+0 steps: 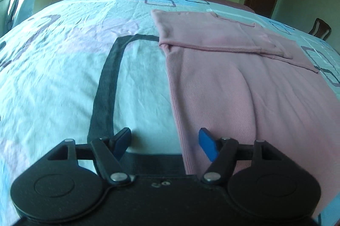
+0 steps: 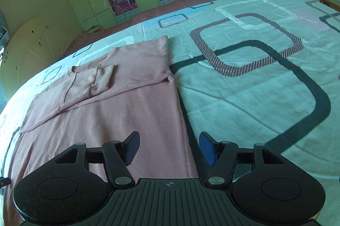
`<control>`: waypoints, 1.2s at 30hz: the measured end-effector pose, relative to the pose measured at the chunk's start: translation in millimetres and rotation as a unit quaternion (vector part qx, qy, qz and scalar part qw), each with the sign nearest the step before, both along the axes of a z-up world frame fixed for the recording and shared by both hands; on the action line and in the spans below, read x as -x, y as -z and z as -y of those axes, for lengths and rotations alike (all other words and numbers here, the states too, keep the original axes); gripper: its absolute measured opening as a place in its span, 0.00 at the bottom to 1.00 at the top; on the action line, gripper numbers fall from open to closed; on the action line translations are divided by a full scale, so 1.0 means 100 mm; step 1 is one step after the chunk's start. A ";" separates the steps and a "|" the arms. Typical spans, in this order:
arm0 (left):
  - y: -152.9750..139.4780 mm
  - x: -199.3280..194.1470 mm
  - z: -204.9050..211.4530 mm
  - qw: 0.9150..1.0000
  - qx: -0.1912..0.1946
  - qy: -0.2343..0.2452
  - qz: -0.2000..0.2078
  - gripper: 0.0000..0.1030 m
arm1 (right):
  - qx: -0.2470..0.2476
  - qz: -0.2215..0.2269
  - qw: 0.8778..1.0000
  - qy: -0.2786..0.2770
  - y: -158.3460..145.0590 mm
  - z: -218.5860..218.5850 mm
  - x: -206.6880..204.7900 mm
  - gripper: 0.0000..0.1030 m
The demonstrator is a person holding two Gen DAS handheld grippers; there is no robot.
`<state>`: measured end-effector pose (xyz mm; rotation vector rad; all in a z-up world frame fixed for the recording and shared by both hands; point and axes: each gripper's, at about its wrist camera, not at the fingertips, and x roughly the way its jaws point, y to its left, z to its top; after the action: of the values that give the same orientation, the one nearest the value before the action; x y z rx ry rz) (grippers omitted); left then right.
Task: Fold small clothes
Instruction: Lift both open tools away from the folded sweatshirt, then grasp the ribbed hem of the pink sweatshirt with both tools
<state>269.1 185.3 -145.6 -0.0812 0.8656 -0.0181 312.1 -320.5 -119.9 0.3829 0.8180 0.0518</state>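
At the bottom of the left wrist view, the left gripper [image 1: 164, 142] stands wide with nothing between its blue pads, straddling the left edge of the pink shirt [image 1: 233, 81]. The right gripper [image 2: 169, 145] is likewise wide and empty over the shirt's [image 2: 119, 102] right edge. The shirt lies flat on the patterned bed sheet [image 2: 244, 85], sleeves folded in, reaching toward the upper middle of each frame.

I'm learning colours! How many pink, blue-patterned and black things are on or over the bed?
Pink: 1, the pink top
Blue-patterned: 1, the bedsheet
Black: 2, the left hand-held gripper and the right hand-held gripper
Total: 4
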 end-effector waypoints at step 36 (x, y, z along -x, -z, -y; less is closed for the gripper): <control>0.08 0.92 0.11 0.967 0.241 -0.078 0.028 0.04 | -0.273 0.000 0.954 -0.123 0.39 0.46 0.89 0.14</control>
<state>176.7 174.3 -153.7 -0.6022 0.7819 -0.0822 223.1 -366.9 -158.5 0.8000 0.8423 0.5183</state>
